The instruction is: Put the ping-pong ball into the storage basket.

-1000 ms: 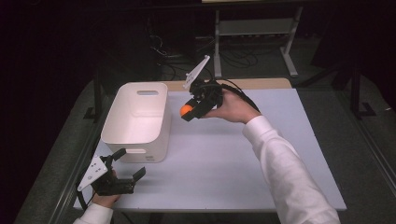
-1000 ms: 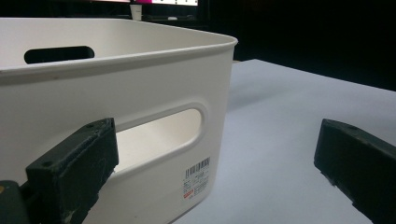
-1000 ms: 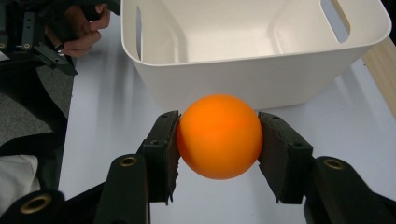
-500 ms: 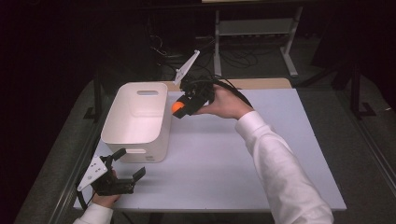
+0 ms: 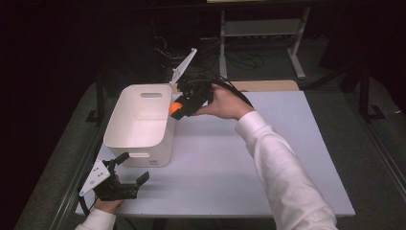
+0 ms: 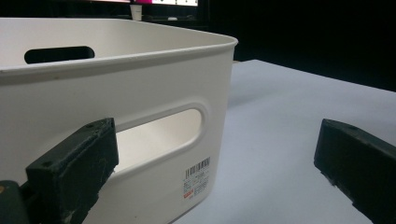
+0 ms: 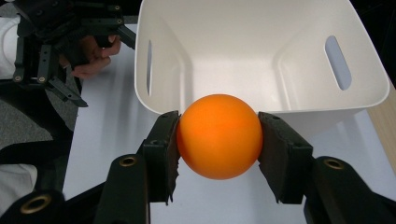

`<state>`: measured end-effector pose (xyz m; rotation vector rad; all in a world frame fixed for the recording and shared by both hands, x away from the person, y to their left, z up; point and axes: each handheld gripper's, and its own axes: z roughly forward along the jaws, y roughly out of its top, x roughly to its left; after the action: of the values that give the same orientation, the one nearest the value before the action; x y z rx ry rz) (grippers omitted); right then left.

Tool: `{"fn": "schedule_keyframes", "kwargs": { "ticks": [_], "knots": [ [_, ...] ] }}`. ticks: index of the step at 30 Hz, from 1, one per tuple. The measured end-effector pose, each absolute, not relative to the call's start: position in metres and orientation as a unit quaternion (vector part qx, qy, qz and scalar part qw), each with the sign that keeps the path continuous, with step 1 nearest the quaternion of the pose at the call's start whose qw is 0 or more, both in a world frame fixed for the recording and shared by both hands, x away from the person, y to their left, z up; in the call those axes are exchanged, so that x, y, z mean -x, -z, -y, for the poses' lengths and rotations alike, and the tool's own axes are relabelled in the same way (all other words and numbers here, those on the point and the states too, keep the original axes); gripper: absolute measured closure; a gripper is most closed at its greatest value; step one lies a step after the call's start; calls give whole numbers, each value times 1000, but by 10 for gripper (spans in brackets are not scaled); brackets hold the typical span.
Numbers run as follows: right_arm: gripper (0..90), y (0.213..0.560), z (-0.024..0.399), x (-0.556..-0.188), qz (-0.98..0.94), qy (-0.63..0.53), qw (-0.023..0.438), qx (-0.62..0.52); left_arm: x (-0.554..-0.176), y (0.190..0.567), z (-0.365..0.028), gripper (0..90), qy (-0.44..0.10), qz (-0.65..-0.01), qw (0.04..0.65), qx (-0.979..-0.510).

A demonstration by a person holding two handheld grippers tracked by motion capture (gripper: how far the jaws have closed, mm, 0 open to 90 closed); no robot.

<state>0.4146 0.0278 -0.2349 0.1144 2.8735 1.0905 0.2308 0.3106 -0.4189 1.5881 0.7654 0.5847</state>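
Right tongs [image 7: 218, 140] clamped on orange ball [image 7: 218, 136], bin [image 7: 261, 56] opening just ahead, below; left tongs [image 5: 125, 178] wide open, empty.

**Your table and what sits on it**

Your white table [image 5: 268, 158] fills the middle of the high view. A white bin [image 5: 139, 125] stands on it at center left, its barcode label facing the lower edge.

A small sticker [image 6: 196, 181] is seen low on the side of the white bin [image 6: 140, 93]. A barcode and tiny print are on it, but no words can be read.
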Motion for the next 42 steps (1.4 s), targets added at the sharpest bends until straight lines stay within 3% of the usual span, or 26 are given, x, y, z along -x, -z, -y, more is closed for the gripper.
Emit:
{"fn": "schedule_keyframes", "kwargs": {
  "ticks": [42],
  "knots": [
    [493,238,-82,-412,-937,-350,17,-1,-231,419,-311,0,-250,-332,601,-682]
  ]
}}
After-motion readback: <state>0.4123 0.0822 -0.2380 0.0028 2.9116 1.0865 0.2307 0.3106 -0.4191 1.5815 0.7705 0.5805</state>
